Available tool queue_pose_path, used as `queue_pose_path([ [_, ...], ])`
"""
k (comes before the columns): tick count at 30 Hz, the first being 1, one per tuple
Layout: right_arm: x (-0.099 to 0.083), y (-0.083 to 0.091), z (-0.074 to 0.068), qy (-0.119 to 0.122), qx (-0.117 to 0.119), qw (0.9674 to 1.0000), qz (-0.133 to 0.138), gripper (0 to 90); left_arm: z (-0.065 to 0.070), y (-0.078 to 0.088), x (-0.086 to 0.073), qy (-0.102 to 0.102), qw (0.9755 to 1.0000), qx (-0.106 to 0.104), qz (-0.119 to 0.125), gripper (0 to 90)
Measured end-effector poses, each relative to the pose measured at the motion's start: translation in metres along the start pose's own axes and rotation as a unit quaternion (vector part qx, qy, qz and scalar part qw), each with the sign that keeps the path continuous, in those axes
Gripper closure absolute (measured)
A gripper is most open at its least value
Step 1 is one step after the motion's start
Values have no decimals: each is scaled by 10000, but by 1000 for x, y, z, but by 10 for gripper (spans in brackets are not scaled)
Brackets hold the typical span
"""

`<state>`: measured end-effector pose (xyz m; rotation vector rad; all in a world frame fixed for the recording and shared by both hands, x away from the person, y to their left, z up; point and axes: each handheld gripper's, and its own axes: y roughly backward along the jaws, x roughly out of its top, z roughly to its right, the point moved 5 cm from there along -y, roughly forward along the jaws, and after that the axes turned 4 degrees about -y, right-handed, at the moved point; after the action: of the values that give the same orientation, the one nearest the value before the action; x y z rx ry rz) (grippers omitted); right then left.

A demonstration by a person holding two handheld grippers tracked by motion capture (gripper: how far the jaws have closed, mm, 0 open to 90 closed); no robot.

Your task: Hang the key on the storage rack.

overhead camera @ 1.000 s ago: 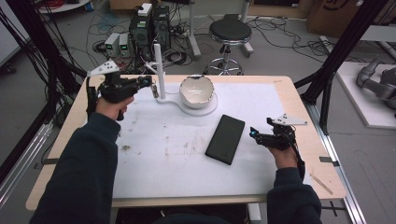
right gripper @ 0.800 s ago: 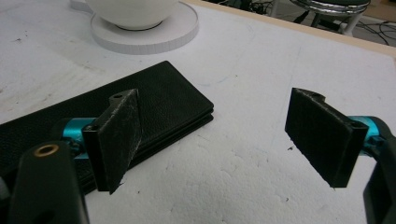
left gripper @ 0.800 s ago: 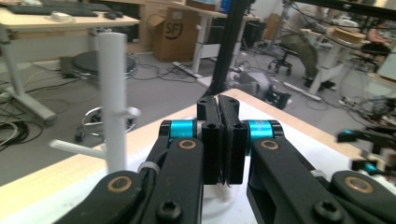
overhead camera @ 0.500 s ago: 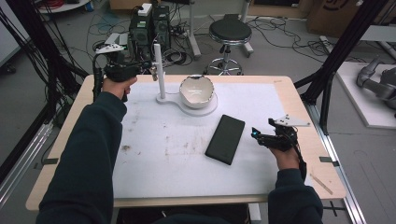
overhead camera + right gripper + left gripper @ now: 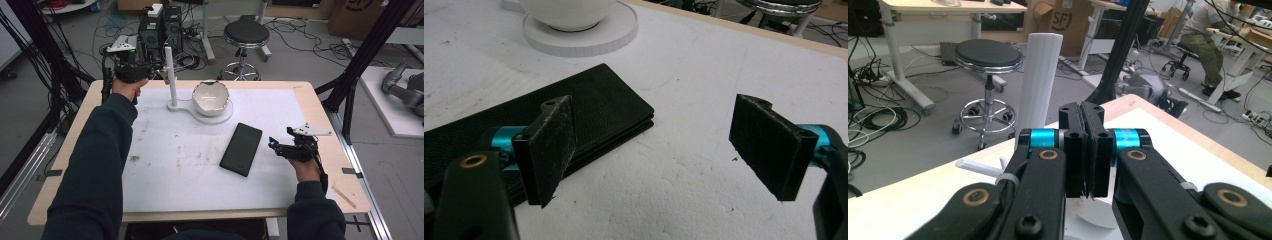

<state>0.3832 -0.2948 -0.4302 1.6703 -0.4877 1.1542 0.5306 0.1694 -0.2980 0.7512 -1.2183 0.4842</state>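
Note:
A white upright post rises from a white base at the back of the table; the base's round disc carries a white bowl. My left gripper hovers just left of the post near the table's far edge. Its jaws are shut with nothing between them, and the post stands right behind the left gripper. A flat black case lies on the white mat. My right gripper rests open beside the case's right edge, with the case next to its left jaw.
A white mat covers most of the wooden table. A black round stool stands on the floor behind the table, among cables and computer boxes. Black frame legs stand at both sides.
My left gripper has moved away from me toward the table's far edge, staying shut, left of the post. The right gripper and the black case have not moved.

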Motion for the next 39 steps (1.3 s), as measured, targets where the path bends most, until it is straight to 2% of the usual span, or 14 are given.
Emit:
queue_pose_path([
  [2,0,0,0,-6,5,10000,0,192,-2,-2,-2,27,10000,29,-36,879],
  [7,-1,1,0,-4,7,10000,-2,192,-6,-3,-2,190,9998,13,56,878],
  [11,-1,0,0,-7,11,10000,-3,192,-9,-5,-6,195,9997,136,-59,874],
  [14,-1,1,-1,0,21,10000,-13,192,-10,-5,-9,128,9994,332,-24,870],
  [15,-1,1,-1,-13,22,10000,-9,191,-12,-4,-10,112,9989,452,-45,822],
  [16,-1,1,-1,-4,12,10000,-6,192,-15,-3,-12,134,9980,609,-110,731],
  [17,-1,1,-1,-8,11,10000,-9,192,-16,-1,-14,142,9973,697,-200,695],
  [20,-1,1,-1,-6,20,10000,-19,192,-16,8,-21,125,9969,765,-147,677],
  [25,-1,-1,0,9,7,10000,-24,192,-11,33,-46,104,9968,792,5,484],
  [28,-1,-2,-2,-4,24,10000,-53,192,-1,47,-66,-63,9968,793,56,340],
  [31,0,-4,-3,54,29,10000,-74,191,13,57,-86,-507,9959,744,-11,204],
  [32,0,-5,-3,54,22,9999,-103,191,18,61,-91,-585,9951,793,-27,170],
  [37,2,-6,-5,92,29,9999,-70,191,31,80,-108,-634,9936,914,207,183],
  [39,3,-5,-4,70,11,10000,-57,191,33,85,-115,-657,9932,930,228,189],
])
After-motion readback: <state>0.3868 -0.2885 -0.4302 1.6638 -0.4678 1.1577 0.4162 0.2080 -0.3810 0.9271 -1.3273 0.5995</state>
